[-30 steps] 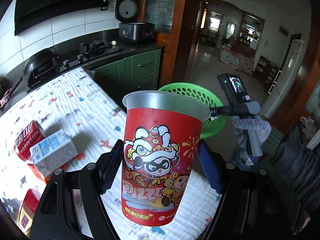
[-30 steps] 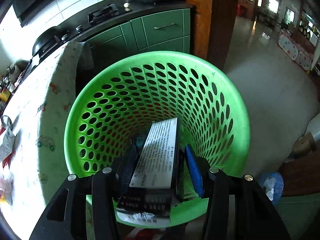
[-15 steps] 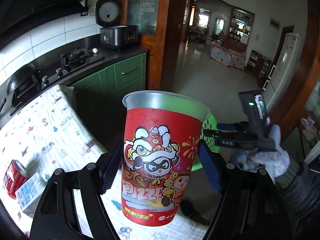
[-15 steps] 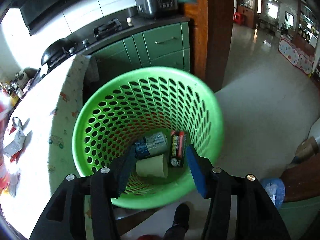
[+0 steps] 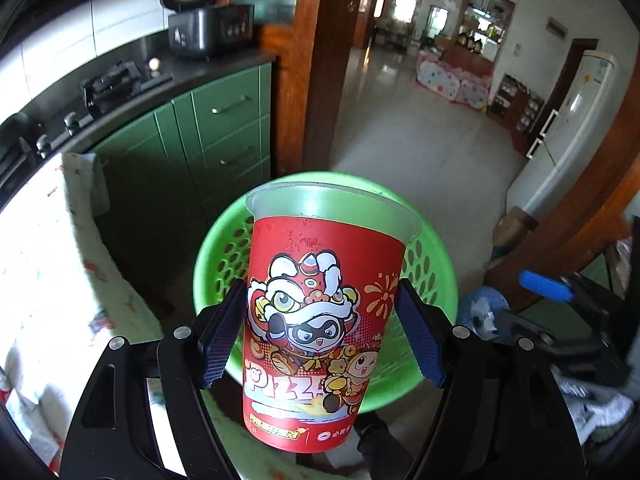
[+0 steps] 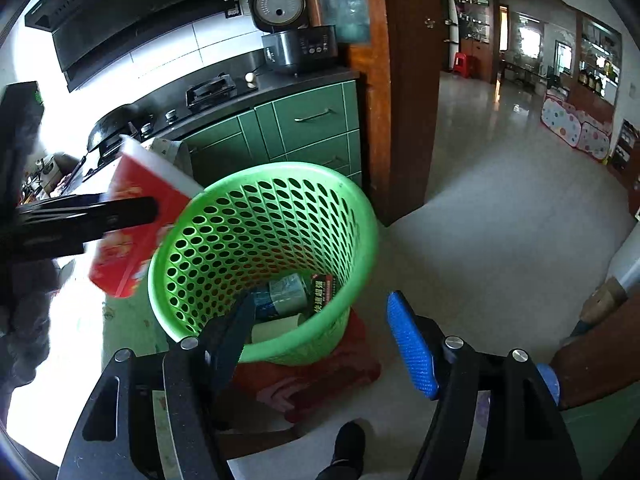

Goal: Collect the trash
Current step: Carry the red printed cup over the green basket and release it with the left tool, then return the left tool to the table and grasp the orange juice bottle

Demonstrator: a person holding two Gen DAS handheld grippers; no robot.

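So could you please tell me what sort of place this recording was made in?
A home kitchen, most likely: a gas hob on a dark counter over green cabinets, a rice cooker, and a range hood above. A living area shows through the doorway.

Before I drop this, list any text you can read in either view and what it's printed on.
"PIZZ": large letters low on the red paper cup held in the left claw; the word runs on behind the cartoon figures.
Yellow strip and small print at the cup's base: Chinese characters, too small to read.
Dark box inside the green basket: Chinese print, blurred.
Rice cooker panel: unreadable.
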